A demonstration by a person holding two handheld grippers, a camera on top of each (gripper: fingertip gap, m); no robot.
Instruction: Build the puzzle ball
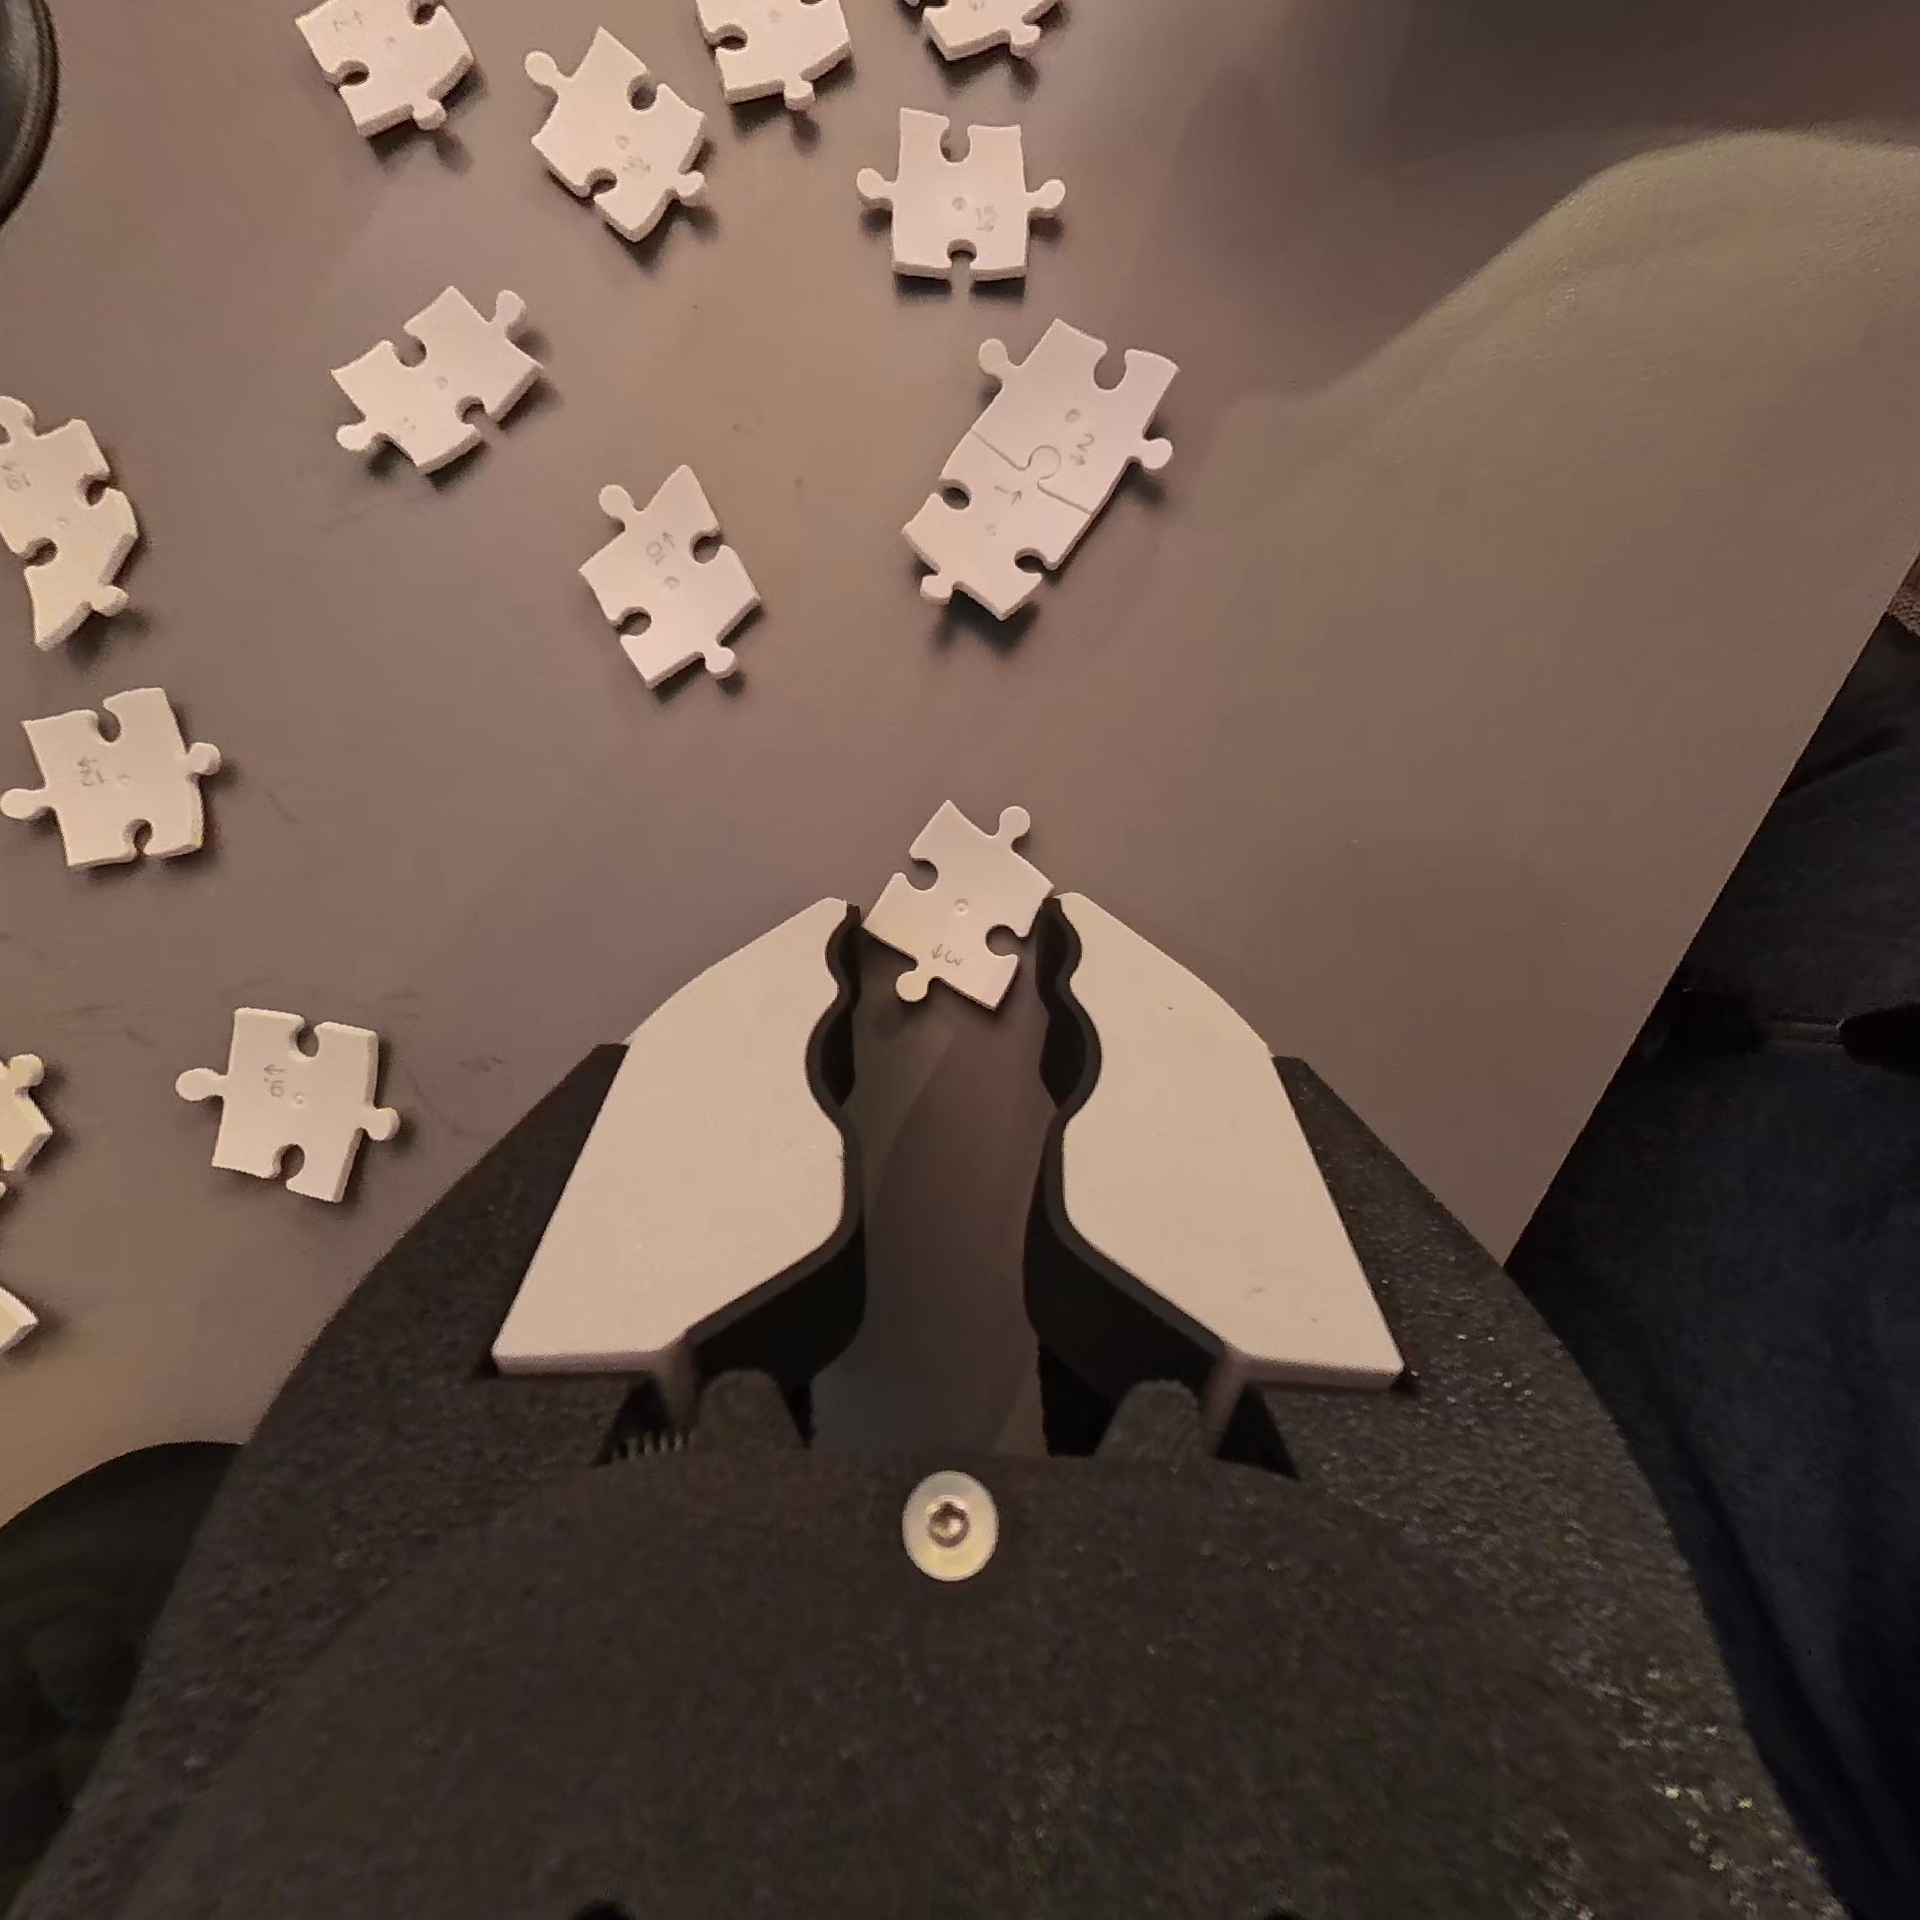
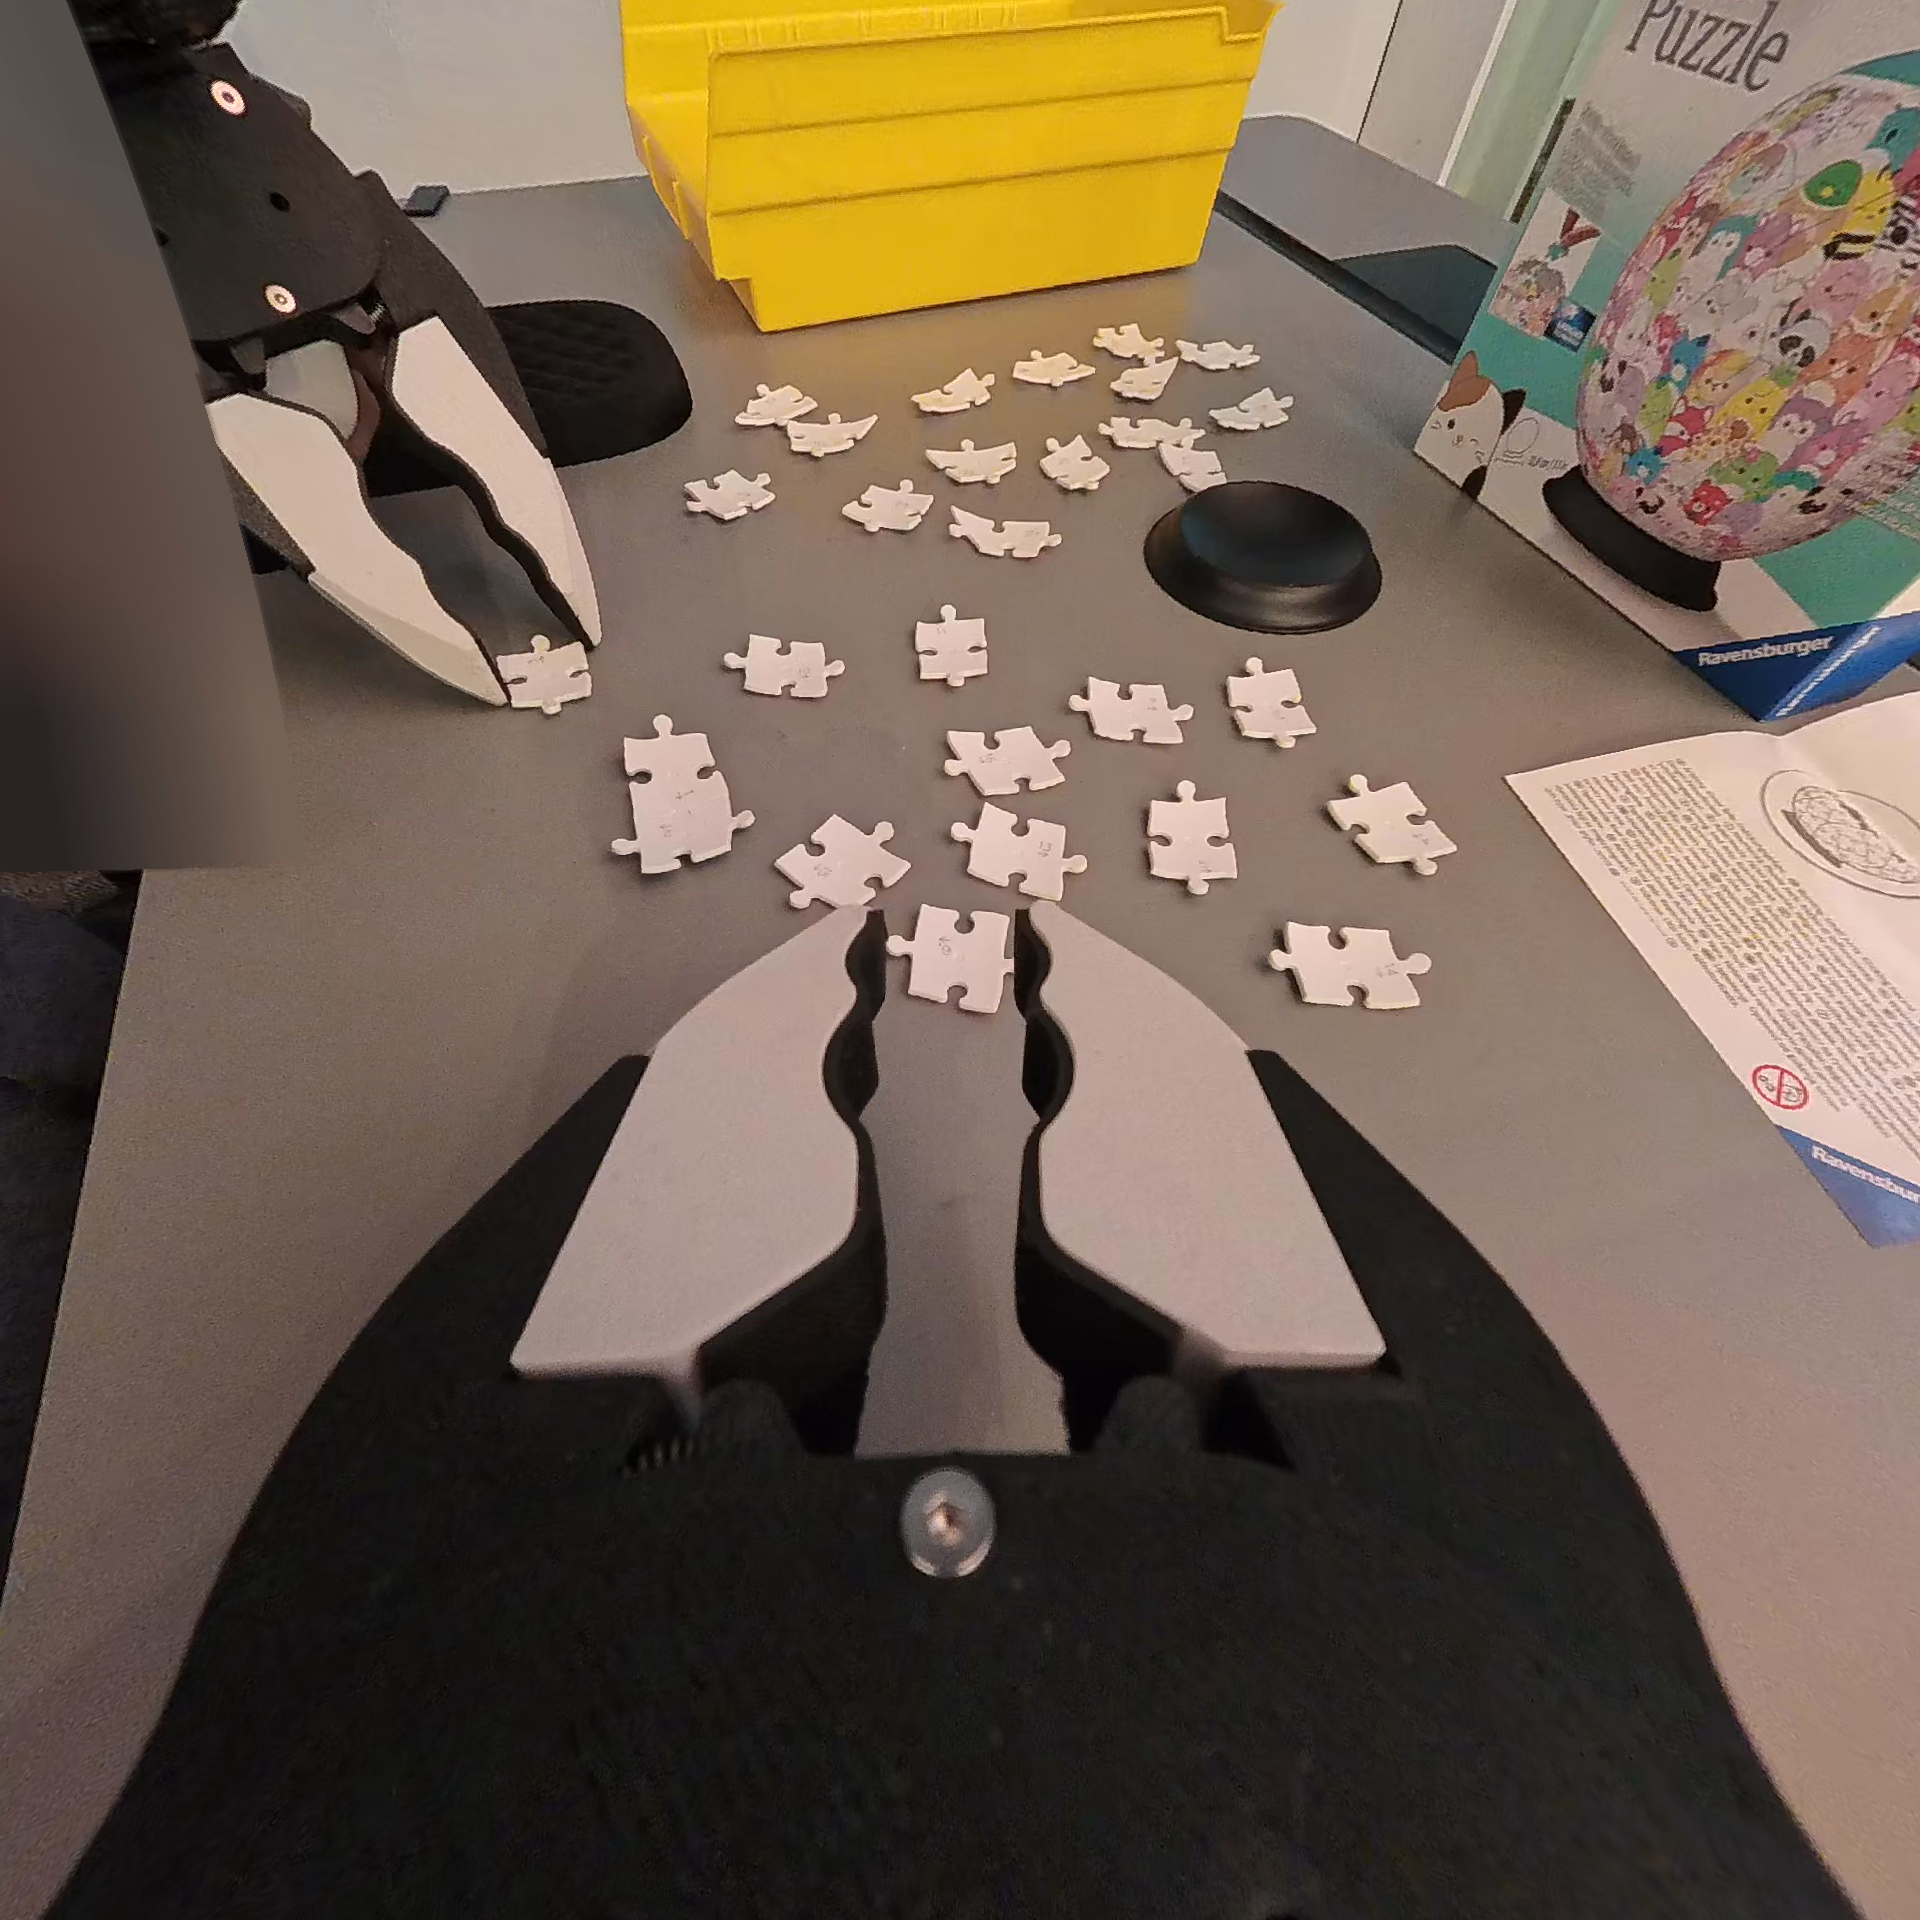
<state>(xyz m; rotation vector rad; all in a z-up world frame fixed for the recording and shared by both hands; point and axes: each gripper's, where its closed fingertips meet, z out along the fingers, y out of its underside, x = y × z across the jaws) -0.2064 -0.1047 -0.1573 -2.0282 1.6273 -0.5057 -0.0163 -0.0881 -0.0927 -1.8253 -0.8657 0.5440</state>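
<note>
Left gripper (image 1: 951, 906) pinches a white puzzle piece (image 1: 958, 906) between its fingers, just above the grey tabletop (image 1: 436, 665). Right gripper (image 2: 948, 920) hovers with fingers spread around another piece (image 2: 956, 958); a joined pair (image 2: 681, 798) lies beyond its left finger.

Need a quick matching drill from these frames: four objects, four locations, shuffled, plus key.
Objects:
1. yellow plastic bin
2. black round stand
3. joined pair of white puzzle pieces
4. printed paper leaflet

Places:
A. table's right edge
B. far end of table
C. near the left gripper
D. beside the puzzle box

Pairs: 1-B, 2-D, 3-C, 4-A
</note>
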